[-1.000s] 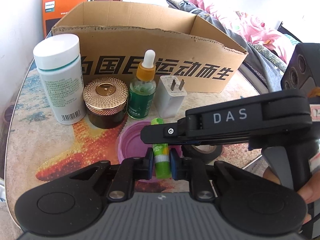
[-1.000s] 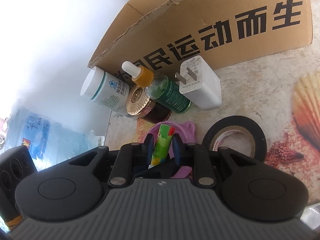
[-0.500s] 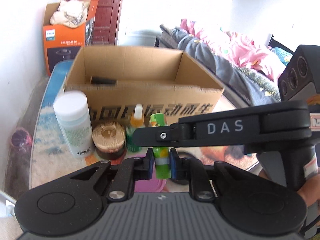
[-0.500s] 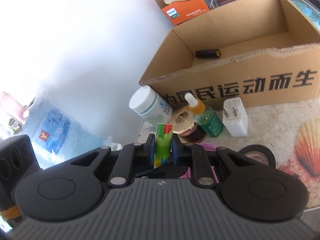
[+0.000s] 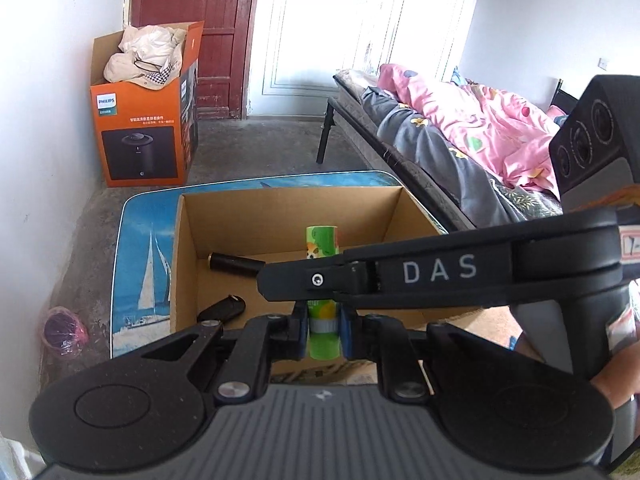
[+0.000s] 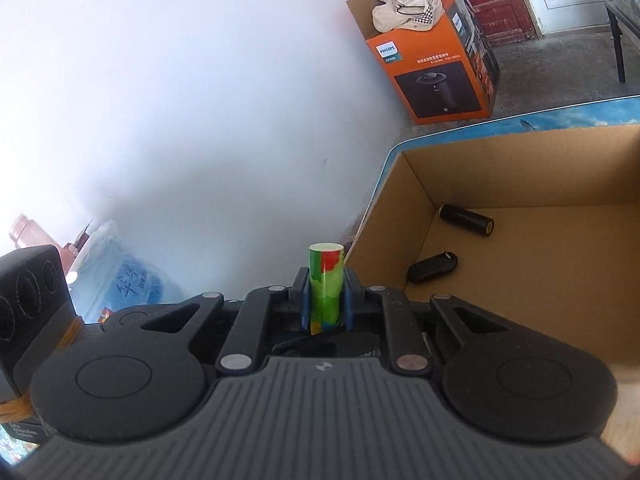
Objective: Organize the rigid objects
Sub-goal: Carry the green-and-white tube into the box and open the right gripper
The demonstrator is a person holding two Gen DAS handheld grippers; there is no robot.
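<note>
Raised since the earlier frame, both tongs, left (image 5: 324, 330) and right (image 6: 325, 300), now hold the green tube (image 5: 322, 240) clamped jointly above the cardboard box (image 5: 280, 208) ahead, likely a handover before dropping it in. "DAS" marks the right tongs; "PHILIPS" the orange box (image 5: 140, 136) beyond.

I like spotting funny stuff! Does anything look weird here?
Yes: both grippers pinch one green tube at once, left gripper and right gripper. It hangs in the air by the cardboard box. One usually suffices.
</note>
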